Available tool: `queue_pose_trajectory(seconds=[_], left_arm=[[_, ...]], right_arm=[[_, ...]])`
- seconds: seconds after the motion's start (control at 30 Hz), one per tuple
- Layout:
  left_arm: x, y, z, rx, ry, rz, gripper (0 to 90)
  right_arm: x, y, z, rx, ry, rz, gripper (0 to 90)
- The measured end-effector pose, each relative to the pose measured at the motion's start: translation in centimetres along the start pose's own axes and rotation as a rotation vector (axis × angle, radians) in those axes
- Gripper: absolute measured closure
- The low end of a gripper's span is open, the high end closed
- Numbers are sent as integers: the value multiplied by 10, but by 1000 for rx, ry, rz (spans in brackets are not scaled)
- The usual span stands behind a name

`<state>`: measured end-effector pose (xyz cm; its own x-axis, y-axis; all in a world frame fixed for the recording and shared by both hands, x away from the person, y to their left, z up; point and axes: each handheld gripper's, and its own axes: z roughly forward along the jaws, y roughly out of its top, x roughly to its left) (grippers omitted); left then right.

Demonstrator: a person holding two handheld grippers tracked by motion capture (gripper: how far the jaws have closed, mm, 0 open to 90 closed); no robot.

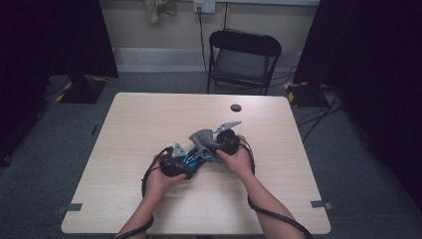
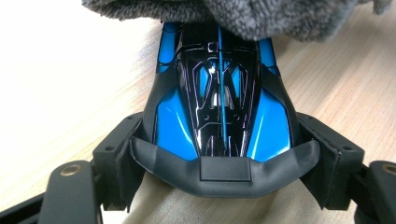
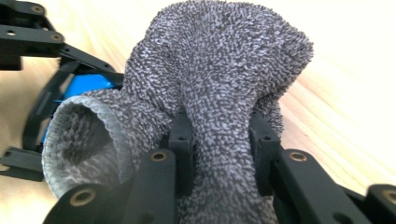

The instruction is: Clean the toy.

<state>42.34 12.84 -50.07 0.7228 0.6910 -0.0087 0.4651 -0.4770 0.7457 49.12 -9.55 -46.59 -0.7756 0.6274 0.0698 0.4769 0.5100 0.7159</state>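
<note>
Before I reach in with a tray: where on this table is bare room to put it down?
The far half of the table, between the far edge and the small dark hole, is bare, as are the left and right margins. The near middle is crowded: the left tongs grip a blue toy car and the right tongs a grey cloth.

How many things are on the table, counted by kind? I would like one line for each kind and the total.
Toy car, blue and black, held between the left gripper's jaws: 1
Grey cloth, pinched by the right gripper: 1
Handheld grippers: 2
Total: 4
</note>
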Motion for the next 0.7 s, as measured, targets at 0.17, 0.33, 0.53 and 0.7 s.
queue_pose_trajectory(seconds=[0.17, 0.33, 0.53, 0.7], left_arm=[[0, 0, 0, -1, 0, -1, 244], [0, 0, 0, -1, 0, -1, 244], [0, 0, 0, -1, 0, 0, 244], [0, 0, 0, -1, 0, 0, 244]], right_arm=[[-2, 3, 1, 15, -14, -9, 686], [-8, 4, 3, 23, -28, -1, 686], [-18, 3, 5, 19, -45, 44, 686], [-24, 0, 6, 7, -49, 76, 685]])
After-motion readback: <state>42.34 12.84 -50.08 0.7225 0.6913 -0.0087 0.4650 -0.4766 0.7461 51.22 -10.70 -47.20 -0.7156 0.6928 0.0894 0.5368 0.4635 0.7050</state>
